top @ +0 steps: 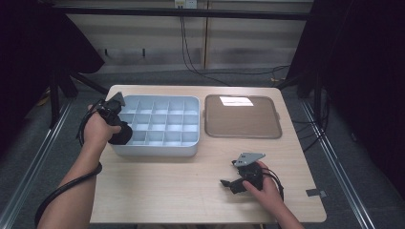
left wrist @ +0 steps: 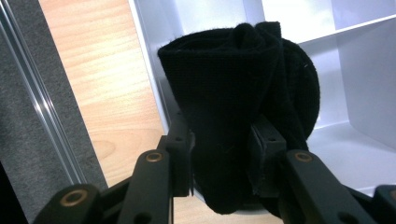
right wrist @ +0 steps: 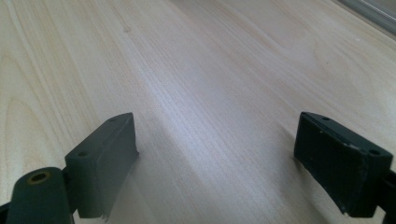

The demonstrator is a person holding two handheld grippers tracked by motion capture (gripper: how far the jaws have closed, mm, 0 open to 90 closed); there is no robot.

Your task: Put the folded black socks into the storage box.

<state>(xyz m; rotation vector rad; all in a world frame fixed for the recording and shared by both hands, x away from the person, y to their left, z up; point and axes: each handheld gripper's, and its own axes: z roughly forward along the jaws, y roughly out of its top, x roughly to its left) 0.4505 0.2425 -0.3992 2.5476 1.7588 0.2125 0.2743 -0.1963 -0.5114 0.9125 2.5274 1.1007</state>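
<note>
A black rolled cloth (top: 122, 135) hangs at the near left corner of the grey compartment tray (top: 157, 150), over its left wall. My left gripper (top: 118, 127) is shut on it. In the left gripper view its pads press on both sides of the cloth (left wrist: 233, 79), with the tray's pale wall (left wrist: 364, 70) behind and my left gripper (left wrist: 219, 135) just above the tray's edge. My right gripper (top: 229, 174) rests low over the table at the front right. Its jaws stand wide open over bare wood, and my right gripper (right wrist: 215, 154) has nothing between its fingers.
A flat brown tray (top: 242, 117) lies to the right of the compartment tray. The wooden table (top: 181, 191) has bare room at the front. A metal rail and grey floor run along the table's left side (left wrist: 28, 116).
</note>
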